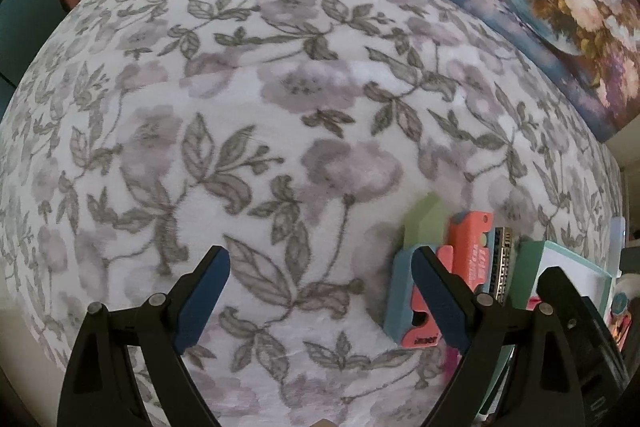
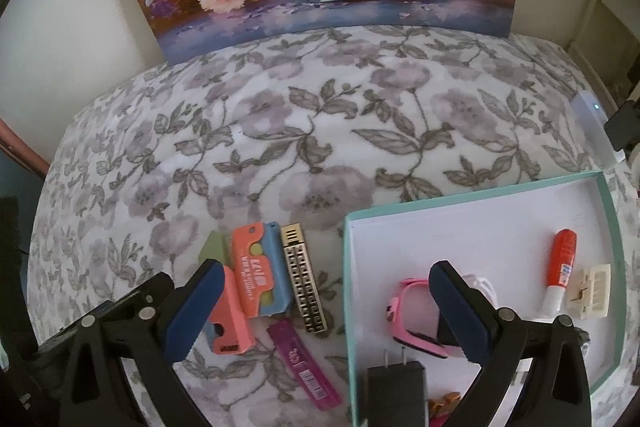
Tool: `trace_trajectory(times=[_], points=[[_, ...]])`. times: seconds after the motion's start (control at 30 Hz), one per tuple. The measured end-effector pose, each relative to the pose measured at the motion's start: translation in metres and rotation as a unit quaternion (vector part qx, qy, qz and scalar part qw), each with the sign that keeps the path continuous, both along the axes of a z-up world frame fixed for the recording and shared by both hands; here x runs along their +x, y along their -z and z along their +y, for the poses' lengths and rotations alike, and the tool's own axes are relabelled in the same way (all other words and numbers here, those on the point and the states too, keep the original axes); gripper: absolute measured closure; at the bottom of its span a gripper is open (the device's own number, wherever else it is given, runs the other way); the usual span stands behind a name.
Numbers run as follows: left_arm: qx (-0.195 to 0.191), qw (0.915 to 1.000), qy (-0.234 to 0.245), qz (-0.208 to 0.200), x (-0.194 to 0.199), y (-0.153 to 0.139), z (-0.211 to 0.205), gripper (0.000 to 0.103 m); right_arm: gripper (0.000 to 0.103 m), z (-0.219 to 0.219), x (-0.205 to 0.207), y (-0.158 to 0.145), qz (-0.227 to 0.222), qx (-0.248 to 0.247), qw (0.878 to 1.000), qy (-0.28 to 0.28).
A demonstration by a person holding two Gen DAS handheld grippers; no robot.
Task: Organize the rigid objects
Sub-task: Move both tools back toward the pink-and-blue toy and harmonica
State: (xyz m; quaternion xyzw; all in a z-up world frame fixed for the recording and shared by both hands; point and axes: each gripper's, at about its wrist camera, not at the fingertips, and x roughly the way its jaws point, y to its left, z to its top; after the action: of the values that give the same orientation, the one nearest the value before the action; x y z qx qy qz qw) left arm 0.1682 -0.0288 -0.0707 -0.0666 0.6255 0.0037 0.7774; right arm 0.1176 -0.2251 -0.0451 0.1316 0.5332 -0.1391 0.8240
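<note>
Five things already lie in the box (image 2: pixel 472 227): a pink watch (image 2: pixel 412 319), an orange tube (image 2: pixel 562 267), a cream clip (image 2: pixel 590 293), a black plug (image 2: pixel 394 383) and something white half hidden behind our right gripper's finger. We judge the sorting to be roughly half done.

Several things are left on the blanket (image 2: pixel 280 131). Just ahead of our right gripper (image 2: pixel 326 311), toward its left finger, sit two orange-and-blue cards (image 2: pixel 250 279), one overlapping the other, with a green piece (image 2: pixel 214 247) peeking out behind them. A harmonica (image 2: pixel 304 279) lies just beside the cards, between them and the box. A purple strip (image 2: pixel 304 367) rests between the fingers, near the box wall.

Both tools stand released. Our right gripper hovers wide, one finger over the cards and the other over the box, nothing pinched. Our left gripper (image 1: pixel 320 299) gapes over bare blanket, the cards just beyond its right finger. Next we would pick from the cards, harmonica or strip.
</note>
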Motion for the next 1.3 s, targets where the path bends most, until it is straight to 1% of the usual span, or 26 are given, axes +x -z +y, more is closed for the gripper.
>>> trace_trajectory(times=[0.23,0.43,0.6,0.83,0.9,0.97,1.0,1.07,1.13,1.17,1.23,1.3], points=[[-0.002,0.9997,0.022,0.007,0.000,0.009,-0.017,0.011,0.000,-0.022,-0.005,-0.002,0.000,0.001,1.000,0.029],[-0.015,0.9985,0.050,0.016,0.001,0.019,-0.039,0.011,0.000,-0.028,-0.006,-0.001,0.001,0.005,0.999,0.034],[0.001,0.9963,0.081,0.028,-0.001,0.028,-0.059,0.011,0.000,-0.028,-0.006,-0.001,0.002,0.005,0.999,0.032],[0.028,0.9940,0.105,0.012,-0.007,0.032,-0.080,0.011,0.000,-0.027,-0.006,0.002,0.007,0.006,1.000,0.030],[0.029,0.9935,0.109,0.010,-0.008,0.030,-0.085,0.015,0.000,-0.027,-0.006,0.002,0.007,0.007,1.000,0.029],[0.022,0.9929,0.116,0.009,-0.010,0.030,-0.089,0.025,0.000,-0.026,-0.005,0.003,0.008,0.006,1.000,0.029],[0.020,0.9926,0.120,0.009,-0.011,0.029,-0.093,0.027,0.000,-0.026,-0.005,0.003,0.008,0.006,1.000,0.029],[0.018,0.9916,0.128,0.006,-0.013,0.028,-0.100,0.035,0.000,-0.026,-0.005,0.003,0.009,0.007,1.000,0.027],[0.014,0.9907,0.136,0.005,-0.015,0.028,-0.107,0.041,0.000,-0.025,-0.005,0.004,0.010,0.006,1.000,0.026],[0.014,0.9903,0.138,0.005,-0.014,0.021,-0.108,0.045,0.000,-0.025,-0.005,0.004,0.010,0.005,1.000,0.025],[0.011,0.9901,0.140,0.007,-0.014,0.021,-0.113,0.049,0.000,-0.024,-0.005,0.004,0.011,0.005,1.000,0.024],[0.010,0.9911,0.133,0.008,-0.014,0.021,-0.112,0.049,0.000,-0.024,-0.005,0.004,0.011,0.004,1.000,0.023]])
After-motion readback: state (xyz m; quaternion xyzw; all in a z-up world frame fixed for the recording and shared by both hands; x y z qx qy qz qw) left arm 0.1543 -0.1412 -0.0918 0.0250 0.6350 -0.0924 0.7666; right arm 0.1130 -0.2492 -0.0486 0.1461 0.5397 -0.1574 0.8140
